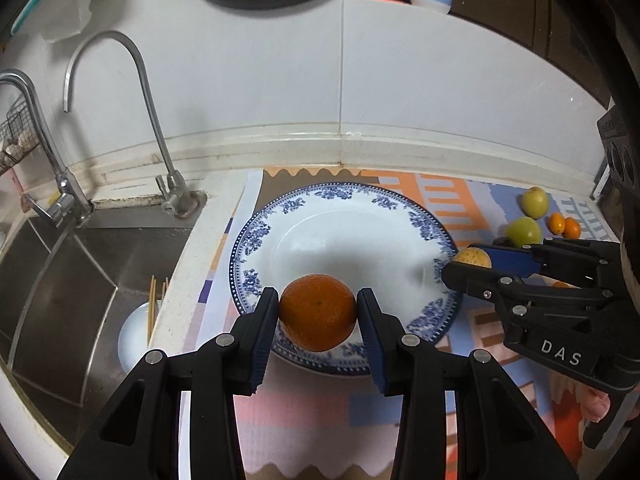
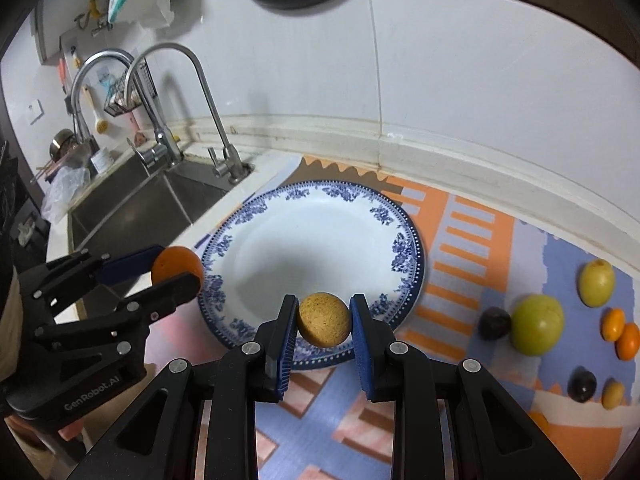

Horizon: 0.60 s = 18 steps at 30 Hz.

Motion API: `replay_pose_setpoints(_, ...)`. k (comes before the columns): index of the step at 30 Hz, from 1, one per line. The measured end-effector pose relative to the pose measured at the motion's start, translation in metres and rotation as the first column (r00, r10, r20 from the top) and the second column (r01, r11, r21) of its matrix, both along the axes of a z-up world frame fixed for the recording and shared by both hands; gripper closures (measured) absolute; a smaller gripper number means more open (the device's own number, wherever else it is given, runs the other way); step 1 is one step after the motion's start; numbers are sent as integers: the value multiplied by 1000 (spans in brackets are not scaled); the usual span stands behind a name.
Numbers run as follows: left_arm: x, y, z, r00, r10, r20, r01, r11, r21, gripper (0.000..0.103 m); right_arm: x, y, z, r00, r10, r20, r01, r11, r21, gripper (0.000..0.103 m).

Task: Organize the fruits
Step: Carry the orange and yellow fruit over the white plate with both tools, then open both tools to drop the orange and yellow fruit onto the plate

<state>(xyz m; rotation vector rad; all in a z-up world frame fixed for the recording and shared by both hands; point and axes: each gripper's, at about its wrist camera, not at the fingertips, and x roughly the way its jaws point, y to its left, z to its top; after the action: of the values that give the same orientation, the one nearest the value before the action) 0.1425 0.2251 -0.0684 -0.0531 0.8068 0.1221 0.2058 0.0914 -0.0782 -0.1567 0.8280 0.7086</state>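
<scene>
Our left gripper (image 1: 318, 312) clamps an orange (image 1: 317, 311) above the plate's (image 1: 340, 216) near rim; our right gripper (image 2: 324, 320) squeezes a tan fruit (image 2: 324, 319) over its right edge.

**Both grippers loaded**

Your left gripper (image 1: 318, 312) has its pads pressed on either side of an orange (image 1: 317, 312). Your right gripper (image 2: 324, 320), just beside it and angled toward it, pinches a round tan fruit (image 2: 324, 319) between its pads.

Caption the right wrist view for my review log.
Right gripper holds a yellow-brown fruit over the blue-rimmed plate.
</scene>
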Motion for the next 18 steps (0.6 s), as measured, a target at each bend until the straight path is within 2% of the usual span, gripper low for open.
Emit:
replay_pose_setpoints(8,21,9,-21,999,-9,-37,9,1000,-8,63,21,14,-19,999,15,-38,-16,999,-35,75)
replay_pose_setpoints(18,37,13,-32,999,-15,-48,15,1000,-14,63,37,22,-32,998,15,-53,-17,999,-47,75)
